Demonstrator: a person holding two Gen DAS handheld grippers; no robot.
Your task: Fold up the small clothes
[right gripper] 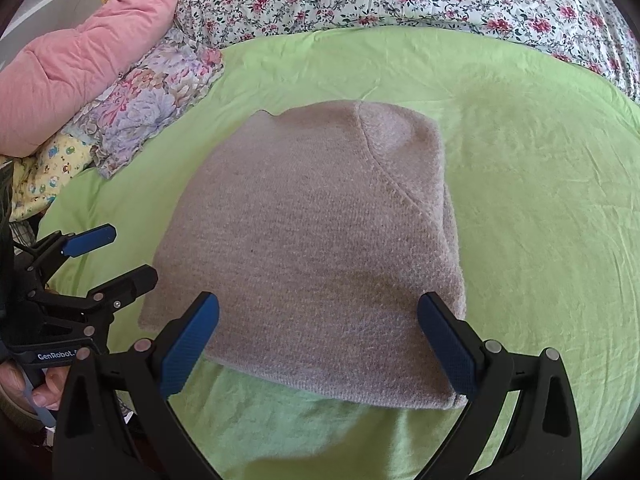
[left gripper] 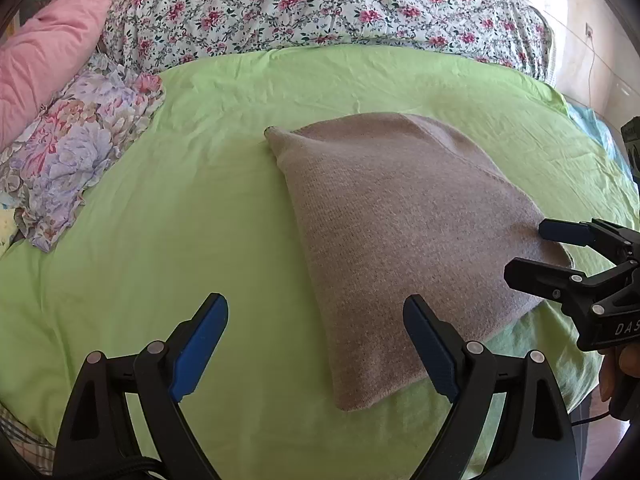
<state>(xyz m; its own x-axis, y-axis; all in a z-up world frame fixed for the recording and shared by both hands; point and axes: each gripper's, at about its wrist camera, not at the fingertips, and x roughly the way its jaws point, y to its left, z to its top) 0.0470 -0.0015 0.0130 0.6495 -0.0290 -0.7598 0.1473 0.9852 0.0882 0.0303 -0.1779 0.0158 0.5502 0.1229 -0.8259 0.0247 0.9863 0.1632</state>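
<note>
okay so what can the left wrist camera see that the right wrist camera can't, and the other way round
Only the left wrist view shows the pale wall with a socket and cable and light blue fabric past the bed's edge.

Only the right wrist view shows the yellow cartoon-print cloth and the raised seam running across the folded beige knitted garment.

Both show that garment on the lime green sheet, the pink quilt, the pastel floral pillow, the red-flowered white bedding, and the open left gripper and open right gripper, neither holding anything.
</note>
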